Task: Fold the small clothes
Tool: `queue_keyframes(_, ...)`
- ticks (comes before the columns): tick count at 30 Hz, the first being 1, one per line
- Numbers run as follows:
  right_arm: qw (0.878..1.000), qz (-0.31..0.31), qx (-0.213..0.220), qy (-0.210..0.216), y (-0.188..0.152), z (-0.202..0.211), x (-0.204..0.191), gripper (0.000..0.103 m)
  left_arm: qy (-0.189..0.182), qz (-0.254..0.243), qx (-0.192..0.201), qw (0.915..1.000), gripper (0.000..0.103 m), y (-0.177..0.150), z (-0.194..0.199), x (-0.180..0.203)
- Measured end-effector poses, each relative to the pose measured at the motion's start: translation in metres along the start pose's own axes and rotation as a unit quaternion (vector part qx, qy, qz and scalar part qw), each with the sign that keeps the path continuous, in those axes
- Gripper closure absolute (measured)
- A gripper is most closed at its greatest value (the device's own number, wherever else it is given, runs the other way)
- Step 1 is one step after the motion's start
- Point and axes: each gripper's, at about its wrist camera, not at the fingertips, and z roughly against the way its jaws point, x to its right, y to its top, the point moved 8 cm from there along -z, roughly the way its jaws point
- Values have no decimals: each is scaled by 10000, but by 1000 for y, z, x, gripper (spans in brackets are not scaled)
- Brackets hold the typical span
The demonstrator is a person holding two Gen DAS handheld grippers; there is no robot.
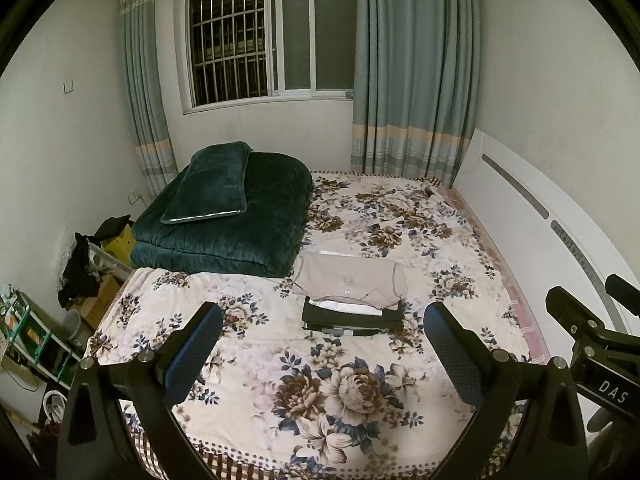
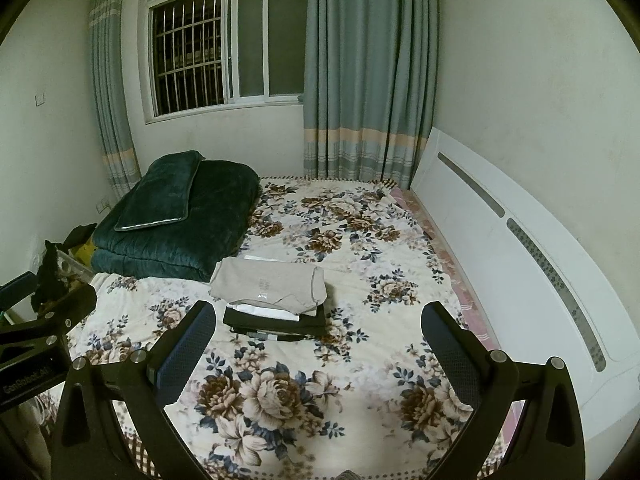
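Note:
A stack of folded clothes lies on the floral bed sheet [image 1: 256, 364], with a beige garment [image 1: 348, 278] on top of white and dark ones [image 1: 352, 318]. It also shows in the right wrist view [image 2: 268, 282]. My left gripper [image 1: 322, 344] is open and empty, held above the sheet just in front of the stack. My right gripper [image 2: 318, 344] is open and empty, just in front and to the right of the stack. The right gripper's body [image 1: 592, 340] shows at the right edge of the left wrist view.
A folded dark green quilt with a pillow [image 1: 228, 208] lies at the back left of the bed. A white headboard [image 2: 512, 248] runs along the right side. Clutter and boxes [image 1: 92, 264] stand on the floor to the left. Curtains [image 1: 412, 68] and a window [image 1: 256, 40] are behind.

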Motion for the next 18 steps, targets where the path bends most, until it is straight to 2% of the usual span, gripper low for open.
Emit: queue_keyframes(18,10000,-7,-7,-3,-2,0,0,0,-7,10,0,10000,0,0,3,1)
